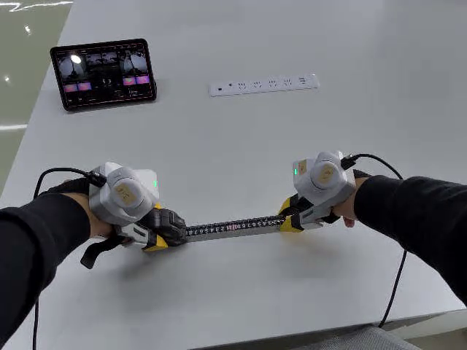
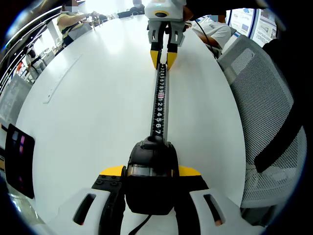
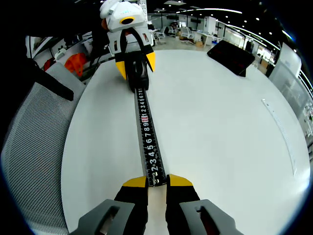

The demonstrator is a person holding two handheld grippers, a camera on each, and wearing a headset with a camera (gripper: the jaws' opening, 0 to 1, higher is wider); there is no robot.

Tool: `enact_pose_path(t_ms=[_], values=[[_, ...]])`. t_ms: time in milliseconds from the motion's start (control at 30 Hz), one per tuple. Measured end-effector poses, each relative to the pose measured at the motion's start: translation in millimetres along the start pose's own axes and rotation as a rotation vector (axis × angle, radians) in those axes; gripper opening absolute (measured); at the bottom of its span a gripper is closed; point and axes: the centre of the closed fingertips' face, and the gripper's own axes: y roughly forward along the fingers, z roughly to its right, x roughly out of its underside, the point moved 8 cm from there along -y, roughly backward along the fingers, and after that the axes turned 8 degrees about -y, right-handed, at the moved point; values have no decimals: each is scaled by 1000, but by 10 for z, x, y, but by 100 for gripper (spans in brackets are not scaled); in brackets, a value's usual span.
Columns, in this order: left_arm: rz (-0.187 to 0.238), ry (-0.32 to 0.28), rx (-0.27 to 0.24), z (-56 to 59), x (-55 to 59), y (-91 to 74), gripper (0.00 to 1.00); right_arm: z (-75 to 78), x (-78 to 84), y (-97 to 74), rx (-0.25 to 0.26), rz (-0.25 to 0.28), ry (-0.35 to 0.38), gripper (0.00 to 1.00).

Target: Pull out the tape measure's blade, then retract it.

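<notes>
Tape measure's black rubbery case (image 2: pixel 152 182) is clamped in my left gripper (image 1: pixel 157 235), jaws closed against its sides. Its dark numbered blade (image 3: pixel 146 132) runs straight across the white tabletop (image 1: pixel 241 146) to my right gripper (image 3: pixel 157 182), whose yellow-tipped jaws are narrowed onto the blade's end hook. I judge the pull-out is done or nearly so (a good stretch of numerals is showing). Retraction is next, which calls for walking the right gripper back toward the case, keeping the blade in line so it doesn't whip.
</notes>
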Motion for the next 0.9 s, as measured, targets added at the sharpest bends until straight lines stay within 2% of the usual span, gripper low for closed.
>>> enact_pose_path(t_ms=[900], values=[[2,0,0,-13,7,10,33,-8,86,-58,-1,-15,4,9]])
